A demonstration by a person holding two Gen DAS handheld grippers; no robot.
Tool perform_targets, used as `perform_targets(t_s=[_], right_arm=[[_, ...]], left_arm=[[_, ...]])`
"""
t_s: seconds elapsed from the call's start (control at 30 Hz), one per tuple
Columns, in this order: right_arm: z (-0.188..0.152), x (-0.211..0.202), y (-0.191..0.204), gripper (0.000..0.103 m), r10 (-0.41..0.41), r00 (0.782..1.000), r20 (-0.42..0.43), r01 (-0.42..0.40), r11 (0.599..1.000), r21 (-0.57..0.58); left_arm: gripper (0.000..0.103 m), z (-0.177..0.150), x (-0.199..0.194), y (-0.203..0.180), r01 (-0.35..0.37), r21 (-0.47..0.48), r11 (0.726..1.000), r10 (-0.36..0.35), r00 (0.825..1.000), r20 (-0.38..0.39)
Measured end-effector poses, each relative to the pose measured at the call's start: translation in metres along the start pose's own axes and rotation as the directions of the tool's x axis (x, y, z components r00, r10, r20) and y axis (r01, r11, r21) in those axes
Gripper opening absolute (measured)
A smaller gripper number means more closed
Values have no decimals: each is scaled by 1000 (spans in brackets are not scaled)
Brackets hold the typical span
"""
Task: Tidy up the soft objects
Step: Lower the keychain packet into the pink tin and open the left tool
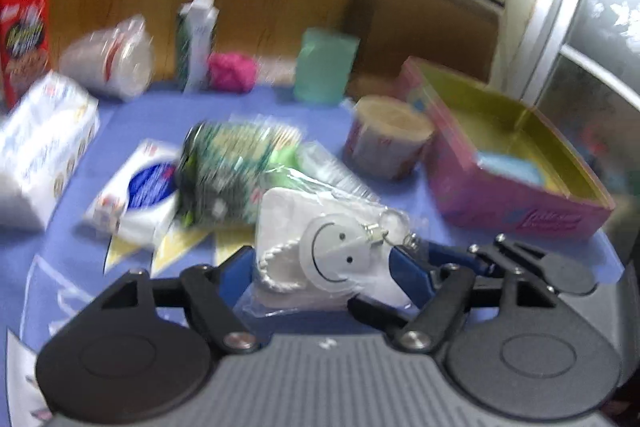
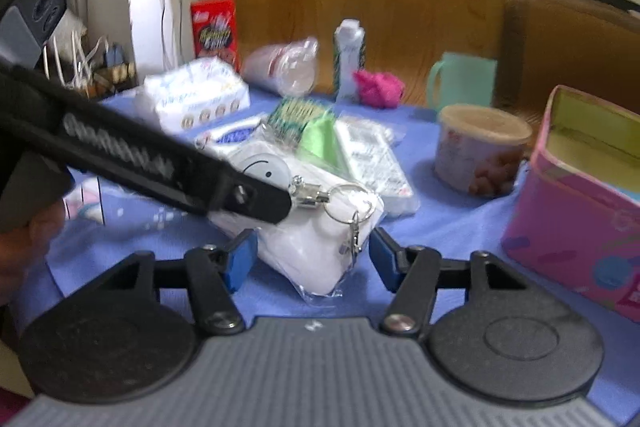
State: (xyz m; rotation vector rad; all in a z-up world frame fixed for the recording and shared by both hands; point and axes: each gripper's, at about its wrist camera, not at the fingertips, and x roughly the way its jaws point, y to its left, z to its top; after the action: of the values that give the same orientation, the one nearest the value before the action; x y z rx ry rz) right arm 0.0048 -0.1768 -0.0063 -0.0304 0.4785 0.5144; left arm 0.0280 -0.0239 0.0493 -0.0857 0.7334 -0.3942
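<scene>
1. White and soft, the smiley-face pouch (image 1: 320, 259) sits in a clear plastic wrapper on the blue tablecloth (image 1: 132, 119), just in front of both tools.
2. The left gripper (image 1: 320, 267) has its blue-padded fingers (image 1: 408, 271) on either side of the pouch; the frames are blurred, so I cannot tell whether they are pressing it.
3. The right gripper (image 2: 310, 259) has its fingers spread wide, one on each side of the pouch's near end, apart from it.
4. A metal key ring (image 2: 344, 201) with a clip hangs off the pouch's right side.
5. In the right wrist view, the left gripper's black finger reaches across from the left, its tip beside the key ring.
6. A pink box (image 1: 516, 167) with a gold lining stands open to the right, a blue item inside it.
7. Behind the pouch lie a green patterned packet (image 1: 232, 171) and a tissue pack (image 1: 40, 147).
8. A paper tub (image 1: 386, 135) stands just left of the box.
</scene>
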Motion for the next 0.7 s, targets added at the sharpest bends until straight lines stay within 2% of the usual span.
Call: perform_targets(t_s=[0.13,0.2,0.3,0.5,0.7], right_arm=[[7,-20,-6,64,-85,989,120,86,996,-8],[11,-32,-16,64,-140,973,181,143,990,-1],[17,-47,-38,64,-225,948,226,223,974,37],[14,-68,-97,64,-381,905,188,359,923,140],[9,-91,-144,63,-471,874,116,440,871,219]], left_arm=[[75,27,-8,-34,27,89,996,-34,997,73],[76,41,-5,-54,55,132,990,-68,993,96],[76,60,9,-89,98,206,974,-123,986,110],[76,80,63,-157,162,297,941,-188,980,60],[76,91,121,-198,268,254,929,-263,963,-53]])
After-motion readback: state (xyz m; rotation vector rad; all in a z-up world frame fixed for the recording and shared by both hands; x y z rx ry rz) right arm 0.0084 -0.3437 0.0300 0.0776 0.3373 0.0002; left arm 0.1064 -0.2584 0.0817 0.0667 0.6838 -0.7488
